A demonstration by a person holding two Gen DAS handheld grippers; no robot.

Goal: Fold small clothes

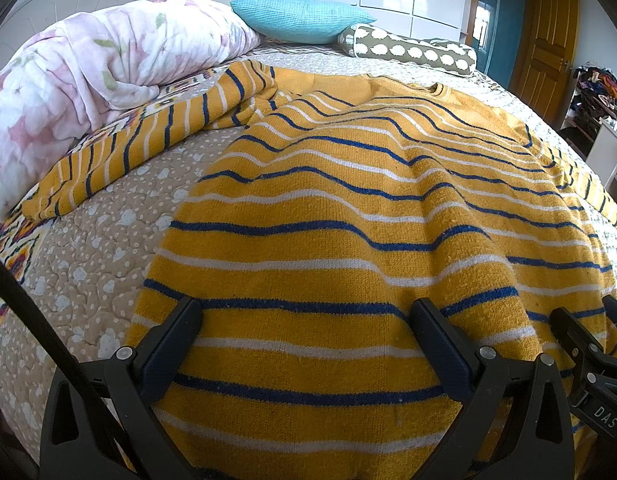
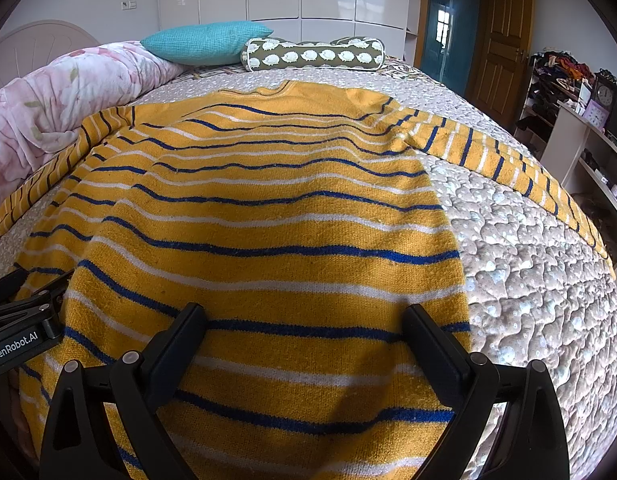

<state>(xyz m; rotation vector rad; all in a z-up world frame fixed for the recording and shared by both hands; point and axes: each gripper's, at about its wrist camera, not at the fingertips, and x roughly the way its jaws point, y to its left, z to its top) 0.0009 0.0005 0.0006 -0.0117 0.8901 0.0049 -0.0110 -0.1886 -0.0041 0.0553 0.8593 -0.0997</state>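
Observation:
A yellow sweater (image 1: pixel 328 208) with blue and white stripes lies spread flat on the bed, collar away from me, both sleeves stretched out sideways. My left gripper (image 1: pixel 306 312) hangs open over the hem's left part, its fingers wide apart above the knit. My right gripper (image 2: pixel 304 316) is open too, over the hem's right part, near the sweater's (image 2: pixel 268 220) right edge. The right gripper also shows at the lower right of the left wrist view; the left one shows at the lower left of the right wrist view. Nothing is held.
The bed has a quilted beige cover (image 2: pixel 528 272). A pink floral duvet (image 1: pixel 80 80) is bunched at the left, touching the left sleeve. A turquoise pillow (image 1: pixel 300 18) and a patterned bolster (image 2: pixel 314 55) lie at the far end. Shelves and a desk (image 2: pixel 580 148) stand to the right.

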